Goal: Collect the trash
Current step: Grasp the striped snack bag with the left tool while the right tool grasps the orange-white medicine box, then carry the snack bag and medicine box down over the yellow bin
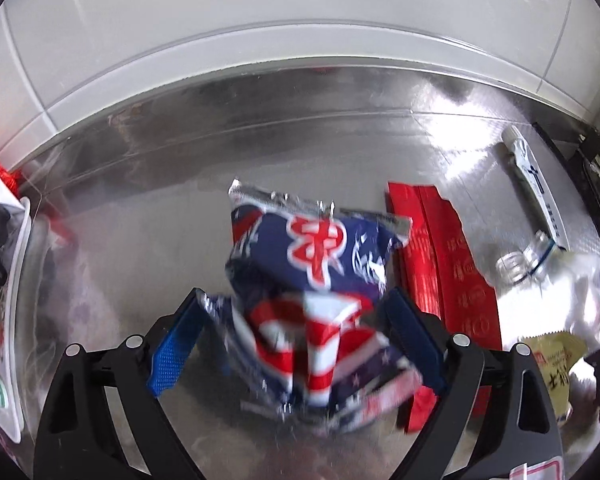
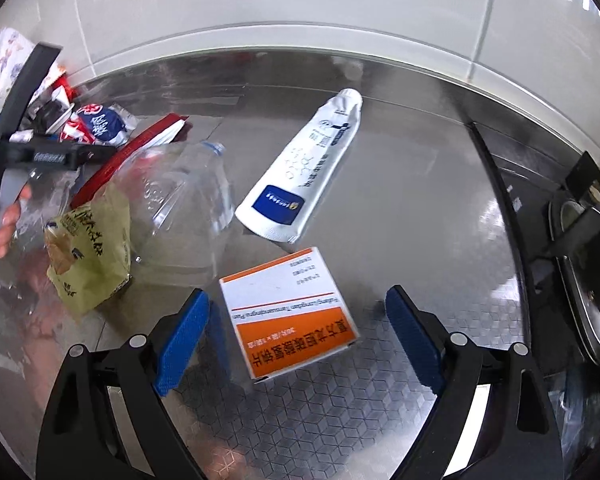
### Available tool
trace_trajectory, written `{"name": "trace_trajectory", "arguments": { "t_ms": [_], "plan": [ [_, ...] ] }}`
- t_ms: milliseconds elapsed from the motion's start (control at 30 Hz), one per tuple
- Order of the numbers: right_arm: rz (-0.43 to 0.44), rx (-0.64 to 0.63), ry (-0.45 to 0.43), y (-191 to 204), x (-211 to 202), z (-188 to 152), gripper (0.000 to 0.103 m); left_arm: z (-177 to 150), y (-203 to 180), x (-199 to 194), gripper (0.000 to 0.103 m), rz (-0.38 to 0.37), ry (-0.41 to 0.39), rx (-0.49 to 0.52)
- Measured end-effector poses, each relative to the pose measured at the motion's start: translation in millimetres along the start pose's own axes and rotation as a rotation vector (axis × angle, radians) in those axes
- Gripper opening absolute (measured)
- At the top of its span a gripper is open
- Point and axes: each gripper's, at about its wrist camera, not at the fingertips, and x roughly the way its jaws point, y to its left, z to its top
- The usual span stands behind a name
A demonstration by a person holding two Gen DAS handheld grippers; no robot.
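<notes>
While left tongs (image 1: 296,320) straddle blue-red snack bag (image 1: 312,280), pads spread wide, grip on bag cannot be told; bag blurred, long axis running away from camera toward wall. Right tongs (image 2: 296,320) wide open, holding nothing, over orange-white box (image 2: 290,312) flat on steel bench (image 2: 400,220). White tube (image 2: 300,168) lies diagonal, cap end toward wall. Clear bottle (image 2: 188,204) on side beside green packet (image 2: 90,252).

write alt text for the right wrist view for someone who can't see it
The right tongs hang open over an orange and white medicine box lying on a steel counter. Beyond it lie a white tube, a crushed clear bottle and an olive snack bag, with the left tongs at far left by a blue snack bag.
</notes>
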Motion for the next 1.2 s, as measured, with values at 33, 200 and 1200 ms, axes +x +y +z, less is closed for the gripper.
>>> {"name": "trace_trajectory", "arguments": {
  "t_ms": [33, 200, 1200],
  "plan": [
    [0.006, 0.003, -0.001, 0, 0, 0, 0.080, 3, 1, 2, 0.088, 0.001, -0.005, 0.002],
    [0.045, 0.012, 0.000, 1, -6, -1, 0.059, 14, -2, 2, 0.067, -0.019, -0.028, 0.009],
    [0.022, 0.179, -0.016, 58, -101, -86, 0.058, -111, -5, -115, 0.052, -0.132, -0.072, 0.067]
  ]
}}
